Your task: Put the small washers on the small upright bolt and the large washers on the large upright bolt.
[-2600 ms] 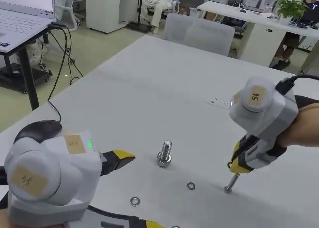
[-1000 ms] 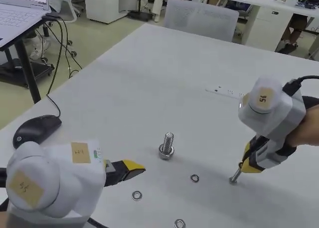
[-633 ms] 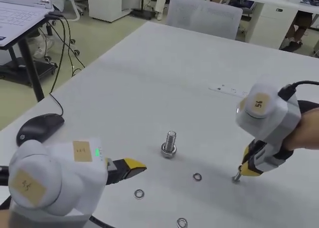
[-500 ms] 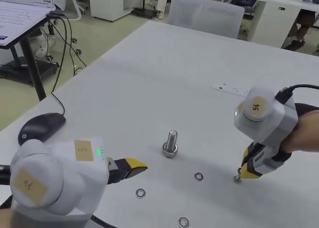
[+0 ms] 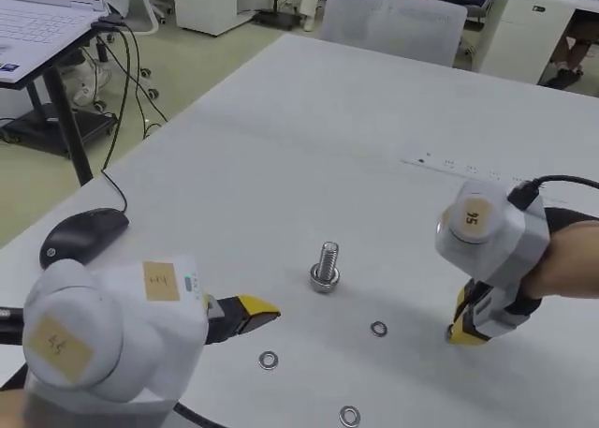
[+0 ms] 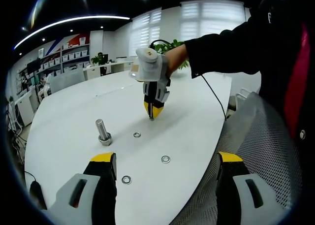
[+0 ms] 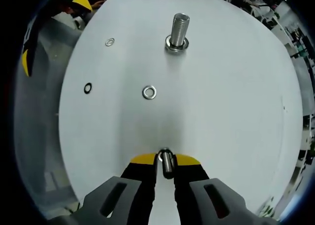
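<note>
Bolt (image 7: 168, 166) inside right gripper (image 7: 166, 159)

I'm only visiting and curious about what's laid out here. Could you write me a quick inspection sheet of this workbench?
Surface: white table, plain and matt.
Job's things: large bolt standing upright; small bolt held in the right gripper, its lower end at the table; three loose washers lying flat.
Clutter: black mouse near the table's edge.
Grippers: left gripper open, holding nothing; right gripper shut on the small bolt.
Cables: black cable running from the right gripper; hanging cables by the side desk.
Surroundings: laptop on the side desk, grey chair behind the table.
</note>
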